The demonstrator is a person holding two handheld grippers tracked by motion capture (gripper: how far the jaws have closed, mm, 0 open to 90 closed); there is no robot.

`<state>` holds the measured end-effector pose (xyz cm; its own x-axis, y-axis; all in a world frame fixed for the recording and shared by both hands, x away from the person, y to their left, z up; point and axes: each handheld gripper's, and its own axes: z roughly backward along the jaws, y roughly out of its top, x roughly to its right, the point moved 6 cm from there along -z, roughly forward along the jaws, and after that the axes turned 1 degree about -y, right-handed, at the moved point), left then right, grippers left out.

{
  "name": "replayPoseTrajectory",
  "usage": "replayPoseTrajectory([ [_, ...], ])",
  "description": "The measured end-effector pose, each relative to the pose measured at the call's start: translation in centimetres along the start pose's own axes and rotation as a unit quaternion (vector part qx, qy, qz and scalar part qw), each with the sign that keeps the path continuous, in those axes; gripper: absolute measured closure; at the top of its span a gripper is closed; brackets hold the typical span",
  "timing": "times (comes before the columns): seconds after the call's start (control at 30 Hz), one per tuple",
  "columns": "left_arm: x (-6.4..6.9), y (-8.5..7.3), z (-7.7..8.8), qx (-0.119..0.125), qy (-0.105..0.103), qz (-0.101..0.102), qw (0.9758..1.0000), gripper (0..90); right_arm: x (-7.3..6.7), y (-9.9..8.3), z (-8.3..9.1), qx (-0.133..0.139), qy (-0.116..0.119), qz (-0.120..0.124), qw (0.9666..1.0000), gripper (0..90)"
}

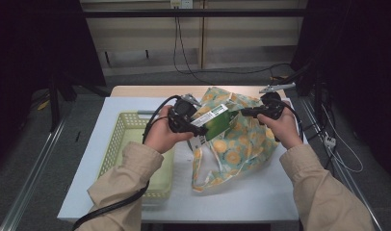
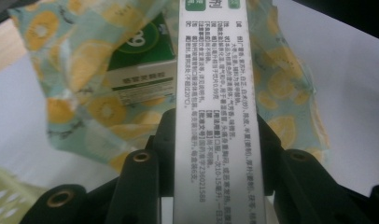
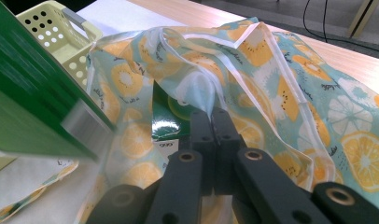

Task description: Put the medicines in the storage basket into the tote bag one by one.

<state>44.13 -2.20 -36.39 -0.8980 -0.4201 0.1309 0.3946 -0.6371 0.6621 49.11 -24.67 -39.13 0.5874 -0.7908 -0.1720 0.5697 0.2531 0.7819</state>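
A fruit-print cloth bag lies on the white table cover, right of the middle. My left gripper is shut on a green and white box, held above the bag; its printed white side runs up between the jaws. My right gripper is shut on the bag's rim, lifting the fabric so the mouth gapes. Inside the bag rests a second green box, also seen past the held one.
A pale yellow perforated basket stands at the left of the table, its corner close to the bag. The bag's handles trail toward the front edge. Bare wood runs along the far edge, cables on the floor beyond.
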Motion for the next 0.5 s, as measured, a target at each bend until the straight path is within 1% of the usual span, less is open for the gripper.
replayPoseTrajectory([
  [0.03, 0.1, 0.0, -0.5, -0.002, -0.002, 0.001, 1.0, 63.6, 0.0, 0.0, 0.1, 0.001, 0.0, 0.0, 1.0, 90.0],
  [0.1, 0.5, 0.0, -1.6, -0.011, -0.006, -0.007, 0.9999, 63.6, -0.1, 0.1, 0.2, 0.001, 0.0, 0.002, 1.0, 90.0],
  [0.13, 0.6, 0.0, -2.1, -0.014, -0.006, -0.006, 0.9999, 63.6, -0.1, 0.2, 0.3, 0.003, 0.001, 0.003, 1.0, 90.0],
  [0.17, 0.7, 0.0, -2.6, -0.015, -0.01, -0.008, 0.9998, 63.6, -0.1, 0.2, 0.4, 0.004, 0.002, 0.001, 1.0, 90.0],
  [0.23, 0.9, 0.1, -3.4, -0.016, -0.015, -0.006, 0.9997, 63.6, -0.1, 0.3, 0.4, 0.006, 0.003, 0.0, 1.0, 90.0],
  [0.27, 0.9, 0.2, -3.8, -0.018, -0.014, -0.012, 0.9997, 63.6, -0.1, 0.3, 0.4, 0.006, 0.002, -0.001, 1.0, 90.0],
  [0.3, 1.0, 0.2, -4.3, -0.019, -0.014, -0.007, 0.9997, 63.6, -0.1, 0.3, 0.4, 0.007, 0.002, 0.001, 1.0, 90.0],
  [0.37, 1.1, 0.2, -5.2, -0.028, -0.018, -0.013, 0.9994, 63.6, -0.3, 0.3, 0.3, 0.006, 0.004, 0.0, 1.0, 90.0],
  [0.4, 1.1, 0.1, -5.6, -0.033, -0.016, -0.015, 0.9992, 63.6, -0.3, 0.3, 0.3, 0.006, 0.004, 0.002, 1.0, 90.0],
  [0.5, 1.0, 0.0, -6.6, -0.041, -0.014, -0.013, 0.999, 63.6, -0.4, 0.3, 0.3, 0.005, 0.004, 0.003, 1.0, 90.0],
])
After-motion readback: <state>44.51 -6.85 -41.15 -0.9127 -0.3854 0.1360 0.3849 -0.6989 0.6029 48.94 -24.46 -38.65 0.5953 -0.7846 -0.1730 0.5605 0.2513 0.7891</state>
